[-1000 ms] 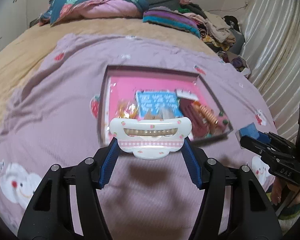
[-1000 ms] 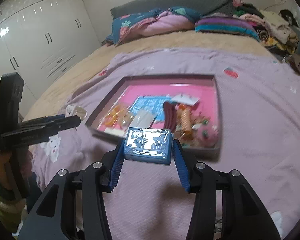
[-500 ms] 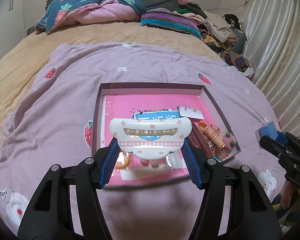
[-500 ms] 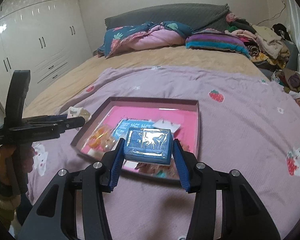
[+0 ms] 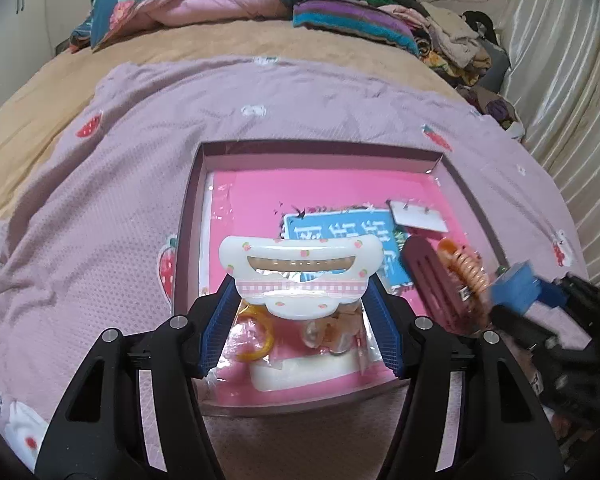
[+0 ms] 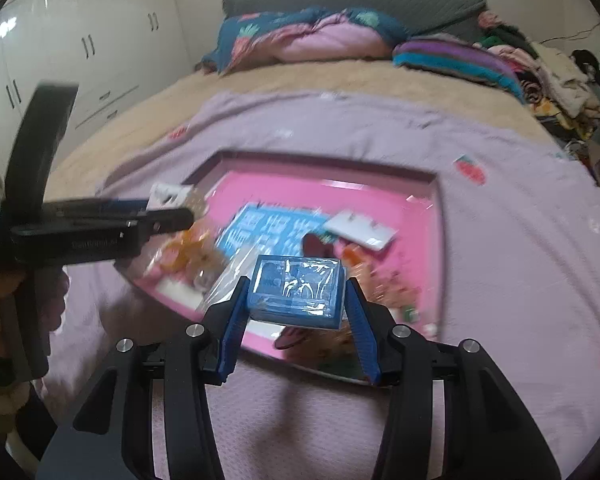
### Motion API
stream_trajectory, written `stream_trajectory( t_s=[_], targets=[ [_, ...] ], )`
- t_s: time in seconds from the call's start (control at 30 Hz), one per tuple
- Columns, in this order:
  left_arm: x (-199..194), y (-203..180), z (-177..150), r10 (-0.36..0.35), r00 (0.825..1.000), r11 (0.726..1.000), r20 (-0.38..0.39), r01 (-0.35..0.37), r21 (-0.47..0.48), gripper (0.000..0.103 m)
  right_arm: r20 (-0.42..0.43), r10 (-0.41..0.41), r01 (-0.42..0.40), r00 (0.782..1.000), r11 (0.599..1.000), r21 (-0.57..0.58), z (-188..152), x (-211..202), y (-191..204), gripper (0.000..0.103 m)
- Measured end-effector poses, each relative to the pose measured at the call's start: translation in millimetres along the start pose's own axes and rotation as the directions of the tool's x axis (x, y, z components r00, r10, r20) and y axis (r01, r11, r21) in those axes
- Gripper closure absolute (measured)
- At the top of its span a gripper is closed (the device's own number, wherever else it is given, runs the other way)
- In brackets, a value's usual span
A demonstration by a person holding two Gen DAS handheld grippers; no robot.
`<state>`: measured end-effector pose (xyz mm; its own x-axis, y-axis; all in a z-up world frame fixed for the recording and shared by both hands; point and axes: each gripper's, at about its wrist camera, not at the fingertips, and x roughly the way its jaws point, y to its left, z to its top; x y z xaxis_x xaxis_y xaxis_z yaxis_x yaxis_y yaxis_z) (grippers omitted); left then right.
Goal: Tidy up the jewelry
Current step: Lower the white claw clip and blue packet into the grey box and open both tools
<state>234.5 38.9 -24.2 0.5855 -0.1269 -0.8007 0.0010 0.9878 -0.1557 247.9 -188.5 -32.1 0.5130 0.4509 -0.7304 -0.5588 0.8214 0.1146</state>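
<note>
My left gripper (image 5: 302, 300) is shut on a white hair clip (image 5: 300, 270) with strawberry print, held over the near left part of the pink tray (image 5: 188, 216). My right gripper (image 6: 296, 300) is shut on a small blue box (image 6: 298, 290) wrapped in clear film, held over the tray's near edge (image 6: 438, 216). The tray lies on a purple blanket (image 5: 100, 220) and holds a blue card (image 5: 340, 236), a white earring card (image 5: 416, 216), a dark pink comb (image 5: 432, 280), an orange spiral hair tie (image 5: 466, 264) and bagged orange pieces (image 5: 256, 334). The right gripper also shows in the left wrist view (image 5: 516, 292).
The bed has a tan cover (image 5: 40, 108), pillows and folded quilts (image 5: 196, 0) at the head, and a clothes pile (image 5: 452, 40) at the far right. A curtain (image 5: 572, 80) hangs right. White wardrobes (image 6: 60, 52) stand left.
Both grippers have moved forward over the tray with their loads. The right gripper has swung left, close beside the left gripper. The tray's contents look unchanged.
</note>
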Motion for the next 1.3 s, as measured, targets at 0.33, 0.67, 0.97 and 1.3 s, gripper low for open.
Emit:
stream_trajectory(
  t_s=[0.33,0.67,0.97,1.3],
  targets=[
    [19.1,5.6,-7.2,-0.005,0.999,1.000,-0.044,0.005,-0.013,0.050,-0.076,0.026,-0.028,0.997,0.999,-0.022,-13.9,33.7,23.8,0.056],
    [23.6,6.0,-7.7,-0.012,0.999,1.000,-0.053,0.010,-0.025,0.050,-0.084,0.035,-0.035,0.996,0.999,0.011,-16.5,30.3,18.9,0.054],
    [15.6,1.6,-6.0,-0.015,0.999,1.000,-0.047,0.014,-0.022,0.044,-0.067,0.029,-0.027,0.997,0.999,0.032,-21.3,14.6,13.8,0.050],
    [-14.7,-4.3,2.3,-0.010,1.000,1.000,0.000,0.010,-0.024,0.036,-0.023,0.015,-0.014,1.000,0.999,0.043,-25.6,-17.8,10.9,0.037]
  ],
)
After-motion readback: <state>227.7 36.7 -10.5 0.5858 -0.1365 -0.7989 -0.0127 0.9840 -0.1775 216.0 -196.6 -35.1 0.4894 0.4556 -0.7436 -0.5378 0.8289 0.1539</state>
